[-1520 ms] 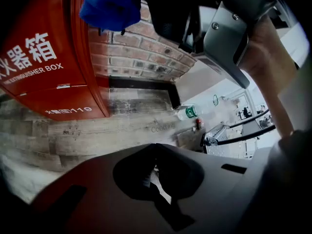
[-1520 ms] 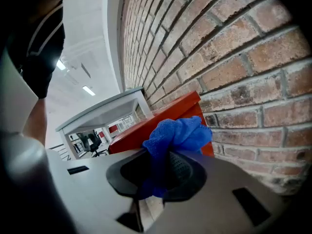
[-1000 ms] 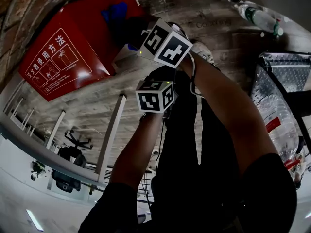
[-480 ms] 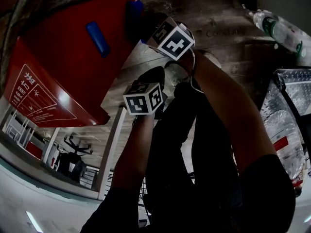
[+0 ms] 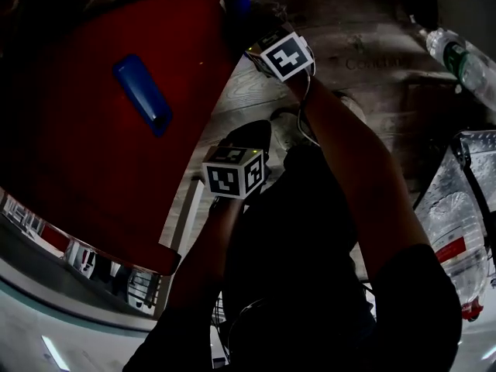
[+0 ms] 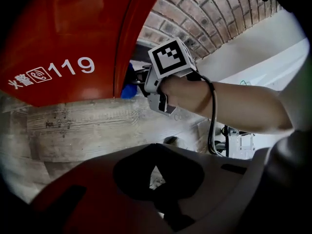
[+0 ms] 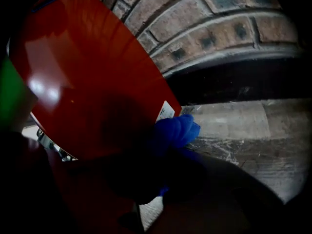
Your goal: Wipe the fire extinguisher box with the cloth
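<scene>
Right gripper [image 5: 249,31], arm outstretched, has moved cloth [image 7: 178,130] to box [image 5: 93,130] edge.

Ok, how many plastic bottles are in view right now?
2, both in the head view: a small bottle at the top right, and a large red-labelled bottle at the right edge. More may lie out of frame.

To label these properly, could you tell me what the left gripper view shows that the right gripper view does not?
Only the left gripper view: the white 119 print on the fire extinguisher box, and the right gripper from outside. Only the right gripper view: a white label at the box's edge. Both: the red box, the blue cloth, brick wall and plank floor.
</scene>
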`<state>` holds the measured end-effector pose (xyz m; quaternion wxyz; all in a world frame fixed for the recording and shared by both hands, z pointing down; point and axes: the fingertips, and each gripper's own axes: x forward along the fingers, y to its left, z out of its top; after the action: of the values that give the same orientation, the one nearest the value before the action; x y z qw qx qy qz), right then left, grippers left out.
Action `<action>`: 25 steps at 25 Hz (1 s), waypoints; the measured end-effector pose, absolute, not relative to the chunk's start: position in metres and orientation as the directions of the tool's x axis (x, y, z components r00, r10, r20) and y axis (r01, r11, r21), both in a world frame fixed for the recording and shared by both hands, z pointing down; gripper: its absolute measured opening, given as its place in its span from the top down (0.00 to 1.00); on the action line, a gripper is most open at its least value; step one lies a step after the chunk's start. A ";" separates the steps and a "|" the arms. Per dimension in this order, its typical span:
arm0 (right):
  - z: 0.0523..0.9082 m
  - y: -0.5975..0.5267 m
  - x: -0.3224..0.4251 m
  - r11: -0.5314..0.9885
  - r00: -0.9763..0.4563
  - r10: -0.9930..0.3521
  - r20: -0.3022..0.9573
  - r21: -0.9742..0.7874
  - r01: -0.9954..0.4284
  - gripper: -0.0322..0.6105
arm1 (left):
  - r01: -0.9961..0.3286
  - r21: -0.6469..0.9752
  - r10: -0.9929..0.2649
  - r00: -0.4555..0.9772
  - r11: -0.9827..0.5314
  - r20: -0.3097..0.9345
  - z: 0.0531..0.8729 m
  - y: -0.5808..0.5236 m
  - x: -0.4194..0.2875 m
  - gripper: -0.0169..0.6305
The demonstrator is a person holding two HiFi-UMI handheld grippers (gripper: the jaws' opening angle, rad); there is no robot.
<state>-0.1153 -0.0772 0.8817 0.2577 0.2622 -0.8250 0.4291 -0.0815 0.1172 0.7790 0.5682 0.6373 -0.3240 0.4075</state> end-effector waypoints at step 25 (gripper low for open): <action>0.573 -0.045 -0.110 0.607 -0.937 -0.220 0.271 -0.714 -0.349 0.82 | -0.888 0.454 -0.063 0.458 -0.071 0.886 0.662 0.122 -0.024 0.96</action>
<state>-0.1104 -0.0449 0.5734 0.0783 0.1592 -0.8931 0.4135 -0.0241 0.1220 0.6619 0.5700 0.6359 -0.3740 0.3618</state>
